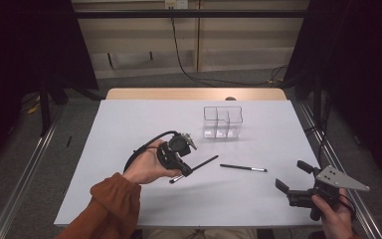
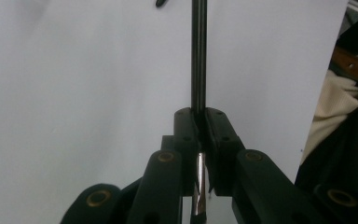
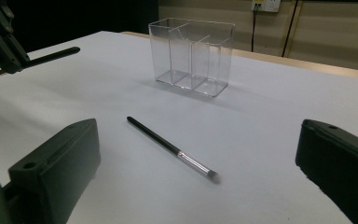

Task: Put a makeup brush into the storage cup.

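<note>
On the table, under a white sheet cover, a clear holder with three compartments is seen standing toward the far side, and all its compartments are judged empty. One brush is clamped crosswise in the left tongs, whose jaws are closed tight on its dark handle; in the left gripper view the handle is seen running straight up from between the pads. This brush is held just above the table, near the middle, well apart from the holder. A second brush is left lying flat on the table, between the two tongs and in front of the holder; in the right gripper view it is seen with its bristles pointing toward the camera. The right tongs are held wide and empty near the table's right edge.

The work is judged barely begun: one brush is picked up, none is placed, and both are left to be set in the holder.

Counted: two brushes, one holder, three compartments, two tongs.
</note>
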`<move>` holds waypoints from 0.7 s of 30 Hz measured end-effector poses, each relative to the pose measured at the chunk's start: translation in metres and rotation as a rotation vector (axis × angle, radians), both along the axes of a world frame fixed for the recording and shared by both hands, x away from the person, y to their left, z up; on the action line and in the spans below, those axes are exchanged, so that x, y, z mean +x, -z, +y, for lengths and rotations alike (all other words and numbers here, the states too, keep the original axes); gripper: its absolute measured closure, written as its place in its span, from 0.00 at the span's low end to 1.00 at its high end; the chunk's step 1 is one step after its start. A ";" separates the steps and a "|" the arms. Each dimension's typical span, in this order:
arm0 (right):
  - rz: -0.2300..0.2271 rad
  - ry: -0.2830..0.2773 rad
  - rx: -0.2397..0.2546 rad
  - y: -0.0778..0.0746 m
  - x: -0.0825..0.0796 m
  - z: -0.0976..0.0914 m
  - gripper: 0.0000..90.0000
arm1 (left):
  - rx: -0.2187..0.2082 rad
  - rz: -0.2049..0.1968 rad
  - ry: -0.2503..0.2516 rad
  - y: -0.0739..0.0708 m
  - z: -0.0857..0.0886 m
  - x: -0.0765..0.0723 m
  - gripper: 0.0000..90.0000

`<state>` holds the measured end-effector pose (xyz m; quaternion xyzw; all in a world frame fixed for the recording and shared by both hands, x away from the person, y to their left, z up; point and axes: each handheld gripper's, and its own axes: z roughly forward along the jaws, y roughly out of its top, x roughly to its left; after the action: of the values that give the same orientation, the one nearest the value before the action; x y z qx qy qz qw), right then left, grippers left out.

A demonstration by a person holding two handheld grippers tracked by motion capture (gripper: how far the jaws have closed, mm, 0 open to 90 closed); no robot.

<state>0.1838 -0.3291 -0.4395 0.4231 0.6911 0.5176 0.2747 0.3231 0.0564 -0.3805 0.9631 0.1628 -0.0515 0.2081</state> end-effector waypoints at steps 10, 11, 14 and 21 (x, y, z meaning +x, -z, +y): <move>0.004 -0.012 -0.004 0.000 0.000 0.001 0.00 | 0.036 0.027 0.058 -0.003 0.001 -0.003 0.94; 0.006 -0.014 -0.004 0.000 0.000 0.002 0.00 | 0.033 0.035 0.072 -0.004 0.001 -0.003 0.94; 0.007 -0.029 -0.001 0.001 0.000 0.004 0.00 | 0.054 0.040 0.102 -0.001 0.001 -0.006 0.94; -0.001 -0.059 0.013 -0.001 0.002 0.011 0.00 | 0.029 0.040 0.097 0.001 0.002 -0.005 0.94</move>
<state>0.1862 -0.3177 -0.4381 0.4039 0.6997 0.5302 0.2570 0.3179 0.0587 -0.3813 0.9715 0.1208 -0.0784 0.1881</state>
